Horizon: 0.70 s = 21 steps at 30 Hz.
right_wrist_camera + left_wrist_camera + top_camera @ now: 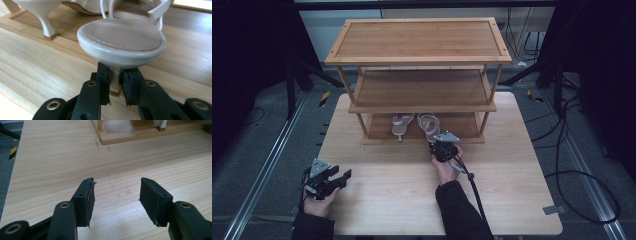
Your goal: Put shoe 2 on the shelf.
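Sandal (121,37) on the right of the pair sits at the near edge of the rack's (417,59) bottom shelf, its heel clamped between the right gripper's (115,83) jaws. Its twin (401,125) lies just left. Over at the desk's (387,180) near left, the left gripper (116,196) hovers, jaws wide apart, gripping nothing.
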Motion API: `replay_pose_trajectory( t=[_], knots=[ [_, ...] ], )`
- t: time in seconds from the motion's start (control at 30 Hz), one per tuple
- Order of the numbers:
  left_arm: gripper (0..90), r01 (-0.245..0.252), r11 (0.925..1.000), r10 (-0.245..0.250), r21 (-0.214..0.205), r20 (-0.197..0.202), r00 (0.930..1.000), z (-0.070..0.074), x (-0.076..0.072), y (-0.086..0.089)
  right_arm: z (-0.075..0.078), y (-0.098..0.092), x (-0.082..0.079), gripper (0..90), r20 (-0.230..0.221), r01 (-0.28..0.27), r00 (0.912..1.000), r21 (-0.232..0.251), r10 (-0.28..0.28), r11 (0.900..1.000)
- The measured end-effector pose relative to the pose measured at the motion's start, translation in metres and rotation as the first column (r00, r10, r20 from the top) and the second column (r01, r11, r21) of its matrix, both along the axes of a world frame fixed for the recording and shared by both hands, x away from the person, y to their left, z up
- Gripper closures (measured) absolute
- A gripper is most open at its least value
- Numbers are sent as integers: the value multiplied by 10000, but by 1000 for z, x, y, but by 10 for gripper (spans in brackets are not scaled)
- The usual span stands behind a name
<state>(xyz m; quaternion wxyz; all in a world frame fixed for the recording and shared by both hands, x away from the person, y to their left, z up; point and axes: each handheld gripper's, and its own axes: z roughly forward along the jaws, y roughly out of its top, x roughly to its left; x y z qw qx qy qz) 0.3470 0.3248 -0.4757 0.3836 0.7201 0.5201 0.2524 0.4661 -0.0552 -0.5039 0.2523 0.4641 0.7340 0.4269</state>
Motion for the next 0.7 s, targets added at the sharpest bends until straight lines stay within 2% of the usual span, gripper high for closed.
replay_pose_trajectory(
  t=[0.17, 0.2, 0.4, 0.6, 0.7],
  knots=[
    [446, -15, 10000, 15, -15, -12, 10000, 0, 0, 0, -1, 16, 8, 771, 106, -171, 9998, 176, 169, 9997],
    [446, -14, 10000, 14, -13, -10, 10000, 0, 0, 0, -1, 21, 9, 770, -34, -229, 9997, 253, 230, 9994],
    [447, 13, 10000, -13, 14, 22, 10000, 0, 0, 0, 0, 41, 21, 769, -72, -347, 9994, 483, 351, 9982],
    [447, 15, 10000, -15, 2, 14, 10000, 0, 0, 1, -2, 45, 33, 766, -130, -87, 9999, 588, 95, 9982],
    [448, -13, 10000, 13, 4, -8, 10000, 0, 0, 1, -3, 47, 38, 765, -104, -100, 9999, 423, 105, 9991]
  ],
)
